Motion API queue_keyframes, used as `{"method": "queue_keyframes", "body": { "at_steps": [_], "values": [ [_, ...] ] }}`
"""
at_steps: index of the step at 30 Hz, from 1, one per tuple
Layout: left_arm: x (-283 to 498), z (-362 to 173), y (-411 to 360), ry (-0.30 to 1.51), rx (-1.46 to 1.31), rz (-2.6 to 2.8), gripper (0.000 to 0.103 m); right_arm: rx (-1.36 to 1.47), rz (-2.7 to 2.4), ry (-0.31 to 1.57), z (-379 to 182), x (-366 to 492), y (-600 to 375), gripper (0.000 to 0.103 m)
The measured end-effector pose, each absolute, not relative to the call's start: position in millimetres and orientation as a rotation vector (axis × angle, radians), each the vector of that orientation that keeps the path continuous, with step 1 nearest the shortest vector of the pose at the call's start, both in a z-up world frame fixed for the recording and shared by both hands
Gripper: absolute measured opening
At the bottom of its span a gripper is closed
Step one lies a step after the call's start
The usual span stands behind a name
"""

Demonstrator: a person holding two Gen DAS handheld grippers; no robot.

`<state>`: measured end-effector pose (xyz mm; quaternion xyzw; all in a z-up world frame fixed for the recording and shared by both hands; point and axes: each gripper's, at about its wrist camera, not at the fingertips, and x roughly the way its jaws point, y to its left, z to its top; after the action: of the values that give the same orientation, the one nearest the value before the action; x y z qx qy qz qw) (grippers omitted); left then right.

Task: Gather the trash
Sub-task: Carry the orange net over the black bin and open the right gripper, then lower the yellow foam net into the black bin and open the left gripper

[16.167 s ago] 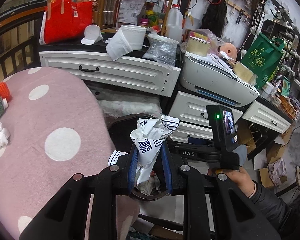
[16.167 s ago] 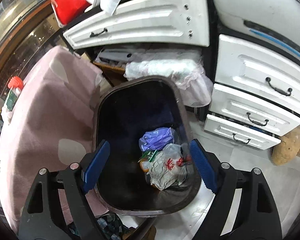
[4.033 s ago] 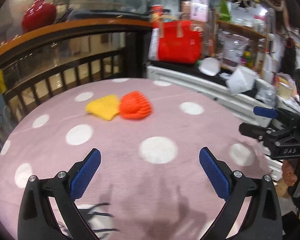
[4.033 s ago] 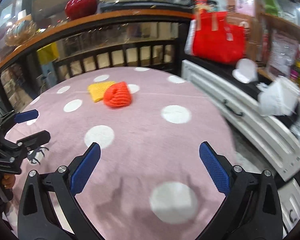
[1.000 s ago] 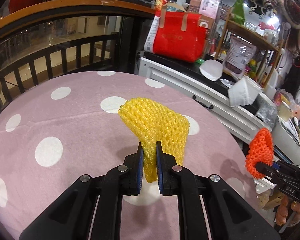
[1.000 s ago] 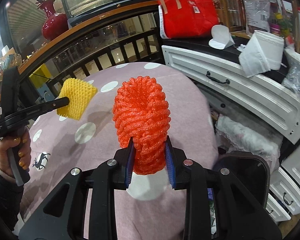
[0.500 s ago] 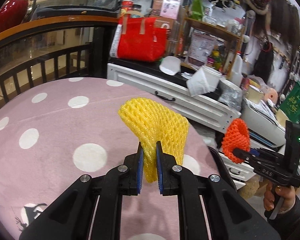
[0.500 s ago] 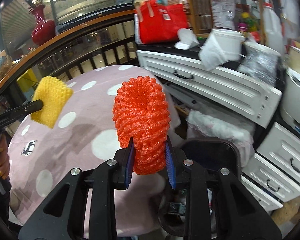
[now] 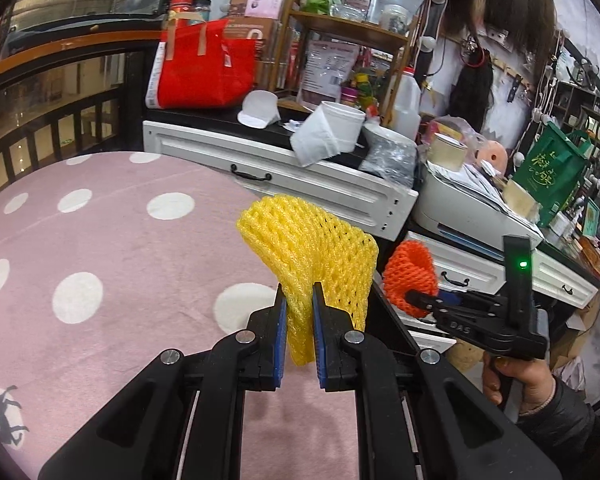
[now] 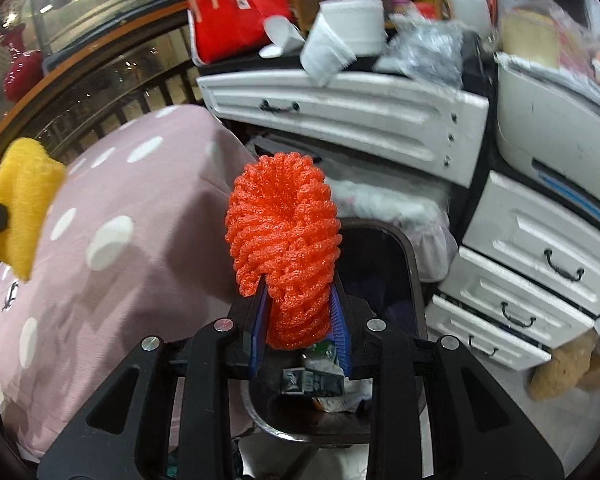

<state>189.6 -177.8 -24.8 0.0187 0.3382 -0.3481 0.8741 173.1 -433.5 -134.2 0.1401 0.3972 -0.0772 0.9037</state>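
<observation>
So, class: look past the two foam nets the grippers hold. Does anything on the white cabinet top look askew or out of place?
Yes. On the white cabinet top, a white paper cup lies tipped on its side instead of standing, its mouth toward the table, wedged among loose clutter next to a crumpled plastic bag. Nothing looks spilled.

This looks like a small shop or stall inside a big mall. A railing (image 9: pixel 52 92) with glass runs behind a round table (image 9: pixel 100 248) with a pink dotted cloth. White drawers (image 9: pixel 284 176) are piled with a red bag (image 9: pixel 206 68), a white cap (image 9: pixel 259 109), a jug (image 9: pixel 406 106) and a printer (image 9: pixel 468 208). A wooden shelf (image 9: pixel 352 32) holds packets and signs. A green bag (image 9: pixel 552 176) stands at the right.
</observation>
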Motion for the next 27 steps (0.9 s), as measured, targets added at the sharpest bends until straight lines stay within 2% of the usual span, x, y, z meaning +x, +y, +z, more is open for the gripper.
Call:
{"method": "queue_keyframes", "body": {
  "at_steps": [8, 9, 12, 13, 14, 27],
  "values": [
    [179, -30, -202, 0.718, 0.076, -0.762, 0.012, 0.355, -0.215, 0.926, -181, 179, -453, 0.028],
    [178, -31, -205, 0.721, 0.079, -0.766, 0.012, 0.372, -0.22, 0.935, -186, 179, -455, 0.031],
    [175, -33, -212, 0.729, 0.086, -0.775, 0.012, 0.427, -0.254, 0.965, -200, 178, -465, 0.048],
    [174, -34, -215, 0.73, 0.089, -0.778, 0.012, 0.434, -0.265, 0.968, -202, 176, -467, 0.06],
    [174, -34, -217, 0.732, 0.092, -0.781, 0.012, 0.438, -0.273, 0.966, -203, 175, -469, 0.066],
    [165, -51, -259, 0.785, 0.145, -0.857, 0.012, 0.436, -0.324, 0.851, -167, 150, -486, 0.074]
  ]
}}
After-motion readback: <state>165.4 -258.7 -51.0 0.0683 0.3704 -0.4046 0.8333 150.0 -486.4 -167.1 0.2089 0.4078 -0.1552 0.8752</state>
